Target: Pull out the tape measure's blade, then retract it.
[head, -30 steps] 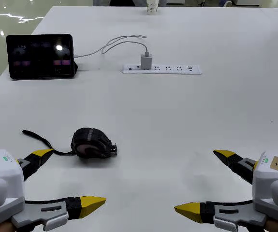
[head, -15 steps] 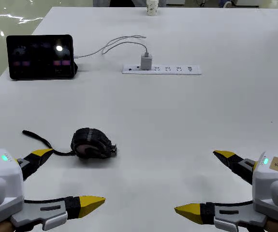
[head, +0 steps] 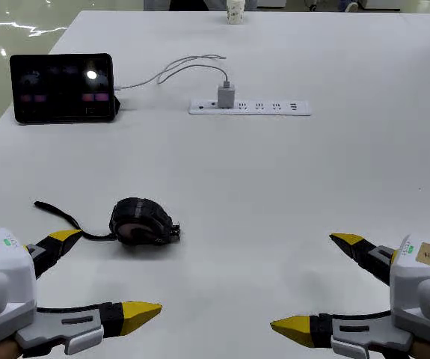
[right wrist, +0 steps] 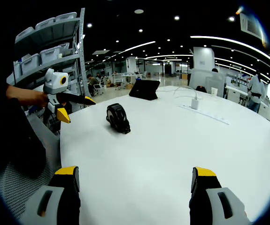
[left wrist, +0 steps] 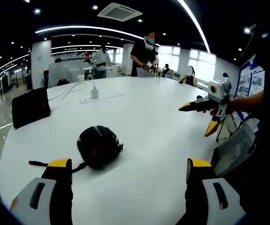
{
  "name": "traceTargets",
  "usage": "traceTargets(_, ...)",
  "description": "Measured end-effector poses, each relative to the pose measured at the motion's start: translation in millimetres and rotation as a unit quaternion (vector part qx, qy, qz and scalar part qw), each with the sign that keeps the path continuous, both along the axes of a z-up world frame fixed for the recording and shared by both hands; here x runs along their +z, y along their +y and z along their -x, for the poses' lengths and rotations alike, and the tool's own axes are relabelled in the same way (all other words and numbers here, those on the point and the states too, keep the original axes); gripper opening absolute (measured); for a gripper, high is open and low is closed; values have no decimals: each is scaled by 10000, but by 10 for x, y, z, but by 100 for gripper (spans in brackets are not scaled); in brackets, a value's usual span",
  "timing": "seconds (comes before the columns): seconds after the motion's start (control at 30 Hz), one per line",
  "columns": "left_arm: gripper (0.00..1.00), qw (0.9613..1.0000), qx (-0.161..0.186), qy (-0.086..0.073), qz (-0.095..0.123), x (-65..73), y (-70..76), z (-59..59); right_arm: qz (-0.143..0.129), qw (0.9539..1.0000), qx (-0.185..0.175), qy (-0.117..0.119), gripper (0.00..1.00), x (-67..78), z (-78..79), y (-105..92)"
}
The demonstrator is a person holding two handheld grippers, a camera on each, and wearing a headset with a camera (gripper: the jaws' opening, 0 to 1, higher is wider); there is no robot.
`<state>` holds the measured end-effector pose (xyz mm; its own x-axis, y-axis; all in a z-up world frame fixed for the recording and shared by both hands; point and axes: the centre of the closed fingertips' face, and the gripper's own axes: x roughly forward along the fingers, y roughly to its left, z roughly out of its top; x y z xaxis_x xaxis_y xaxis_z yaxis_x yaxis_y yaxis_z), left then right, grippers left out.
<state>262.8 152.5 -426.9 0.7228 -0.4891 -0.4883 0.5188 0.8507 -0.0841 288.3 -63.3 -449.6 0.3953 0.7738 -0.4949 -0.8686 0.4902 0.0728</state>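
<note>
Tape measure (head: 141, 221) near, 1 o'clock from left gripper (head: 114, 273); 10 o'clock, well apart, from right gripper (head: 308, 282). Both grippers spread, empty.

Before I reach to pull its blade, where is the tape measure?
In the head view the tape measure lies on the white table, left of centre, just ahead of the left gripper, its strap trailing left.

- The tape measure (head: 141, 221) is showing black, its face reddish.
- Left gripper (head: 104, 273) and right gripper (head: 317, 283) are wearing yellow tips, white bodies.
- The table (head: 274, 172) is showing plain white.
</note>
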Motion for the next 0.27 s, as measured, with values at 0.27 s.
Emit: traceTargets(0.27,99,10000,2,-3,-5,7,4,1,-10,10000,0,-6,99,12,3,-2)
